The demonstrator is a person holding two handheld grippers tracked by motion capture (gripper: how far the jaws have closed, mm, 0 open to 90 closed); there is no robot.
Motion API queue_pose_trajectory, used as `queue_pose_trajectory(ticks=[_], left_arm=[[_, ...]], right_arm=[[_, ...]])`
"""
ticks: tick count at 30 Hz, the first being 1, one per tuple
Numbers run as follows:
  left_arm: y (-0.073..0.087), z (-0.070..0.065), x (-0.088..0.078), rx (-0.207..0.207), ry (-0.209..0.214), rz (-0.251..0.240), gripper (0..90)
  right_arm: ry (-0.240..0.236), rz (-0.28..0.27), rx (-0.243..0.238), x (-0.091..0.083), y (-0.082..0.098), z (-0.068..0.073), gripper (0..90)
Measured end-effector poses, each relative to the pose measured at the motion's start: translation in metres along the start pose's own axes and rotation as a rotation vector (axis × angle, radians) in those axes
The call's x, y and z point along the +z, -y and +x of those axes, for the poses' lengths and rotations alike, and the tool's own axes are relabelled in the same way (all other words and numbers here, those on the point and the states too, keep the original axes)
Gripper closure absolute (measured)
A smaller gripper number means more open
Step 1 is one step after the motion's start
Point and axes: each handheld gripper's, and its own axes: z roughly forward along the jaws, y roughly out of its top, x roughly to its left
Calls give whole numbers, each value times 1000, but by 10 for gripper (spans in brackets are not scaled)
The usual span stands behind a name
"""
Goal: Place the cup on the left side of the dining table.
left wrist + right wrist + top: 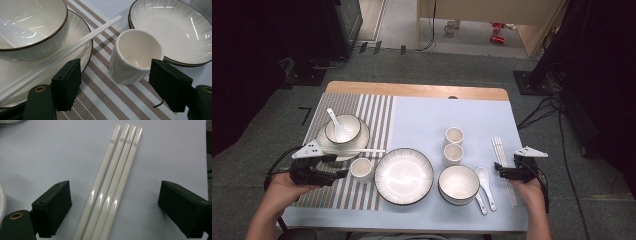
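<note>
My left gripper [341,173] hovers low over the striped placemat [377,112], open, its jaws pointing at a small white cup [362,169]. In the left gripper view the cup [135,56] stands upright just ahead of the gripper [115,78], untouched, with nothing between the pads. My right gripper [498,170] is open over several white chopsticks [504,165] at the right of the blue mat. In the right gripper view the chopsticks [112,187] lie side by side between the wide jaws of the gripper [113,202], clear of both pads.
A bowl with a spoon [343,129] sits on a plate, a chopstick pair [359,150] resting across the plate's rim. A large plate [404,176], two cups [454,135] [453,153], a bowl [458,184] and a spoon [485,182] fill the middle.
</note>
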Motion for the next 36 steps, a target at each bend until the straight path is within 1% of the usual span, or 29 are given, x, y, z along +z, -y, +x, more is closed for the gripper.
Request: queue_pose_trajectory(ticks=[4,6,7,8,13,20,25,28,32,34,36], left_arm=[[7,3,2,-6,-6,1,261],[11,5,4,-28,-18,14,260],[12,6,5,-41,-13,21,261],[13,7,5,-45,-15,24,261],[21,10,7,-53,-13,11,261],[32,12,14,3,-29,7,261],[38,14,18,8,-33,22,260],[41,16,20,11,-39,22,260],[44,18,24,4,-38,30,260],[44,17,26,1,-40,41,260],[45,17,28,10,-42,47,259]], right_arm=[[0,-1,0,0,0,0,112],[0,-1,1,0,0,0,112],[0,-1,0,0,0,0,112],[0,-1,0,0,0,0,112],[0,-1,1,0,0,0,112],[0,-1,0,0,0,0,112],[0,-1,0,0,0,0,112],[0,-1,0,0,0,0,112],[0,-1,0,0,0,0,112],[0,-1,0,0,0,0,112],[0,-1,0,0,0,0,112]])
